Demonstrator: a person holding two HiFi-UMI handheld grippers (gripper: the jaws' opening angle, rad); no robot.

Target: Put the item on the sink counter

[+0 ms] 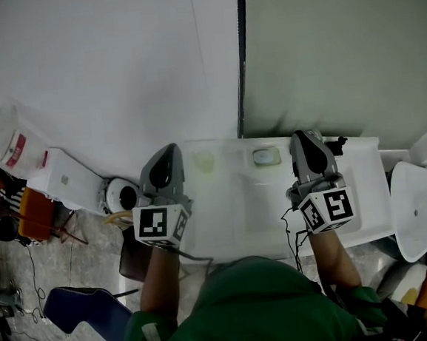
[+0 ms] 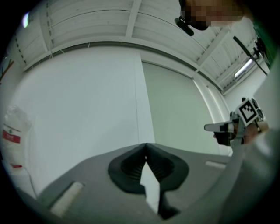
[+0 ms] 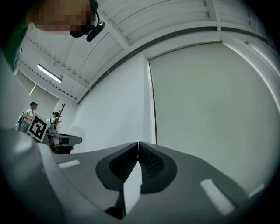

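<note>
Jaws of the left gripper (image 2: 145,146) and the right gripper (image 3: 138,144) are pressed together, with nothing between them. Both point up along the wall, 1 at each side above the sink counter (image 1: 363,162). 2 small things, a yellowish thing (image 1: 204,162) and a rounded thing (image 1: 266,156), lie at its back edge. Which one the task means cannot be told, so the task looks either unstarted or finished.

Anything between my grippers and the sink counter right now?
Nothing visible does. The left gripper and right gripper are shut and empty, tips up, at the sink counter's sides. A pale round item and a small oval item lie at its back.
</note>
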